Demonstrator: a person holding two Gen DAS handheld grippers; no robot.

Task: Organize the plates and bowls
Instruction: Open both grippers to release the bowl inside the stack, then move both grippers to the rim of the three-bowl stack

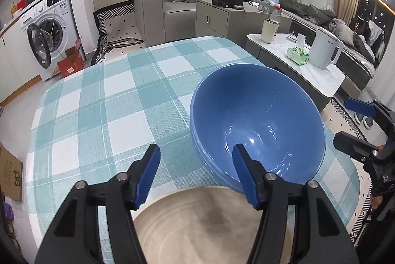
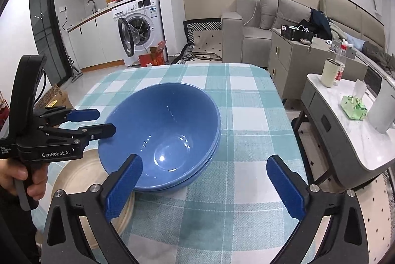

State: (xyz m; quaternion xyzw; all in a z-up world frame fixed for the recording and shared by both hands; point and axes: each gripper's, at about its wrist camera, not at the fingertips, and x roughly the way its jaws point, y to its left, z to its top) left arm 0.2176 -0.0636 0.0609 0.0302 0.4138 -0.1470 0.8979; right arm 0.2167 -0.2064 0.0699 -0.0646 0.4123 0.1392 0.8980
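Two blue bowls [image 1: 259,116] [image 2: 163,130] sit nested on the checked tablecloth [image 1: 98,103]. A beige plate [image 1: 197,227] [image 2: 81,177] lies at the table's near edge, and the bowls overlap its far rim. My left gripper [image 1: 195,150] [image 2: 106,121] is open and straddles the bowls' near rim, one finger inside and one outside, neither pad pressing. A hand holds it at the bowls' left in the right wrist view. My right gripper [image 2: 203,160] [image 1: 345,121] stands wide open just before the bowls' near side, holding nothing.
A marble side table [image 1: 318,76] [image 2: 345,130] to the right carries a white kettle [image 1: 323,49], a cream cup [image 1: 269,30] and a green tissue pack [image 1: 297,55]. A grey cabinet [image 2: 291,59] and sofa stand behind it. A washing machine [image 2: 140,27] is far left.
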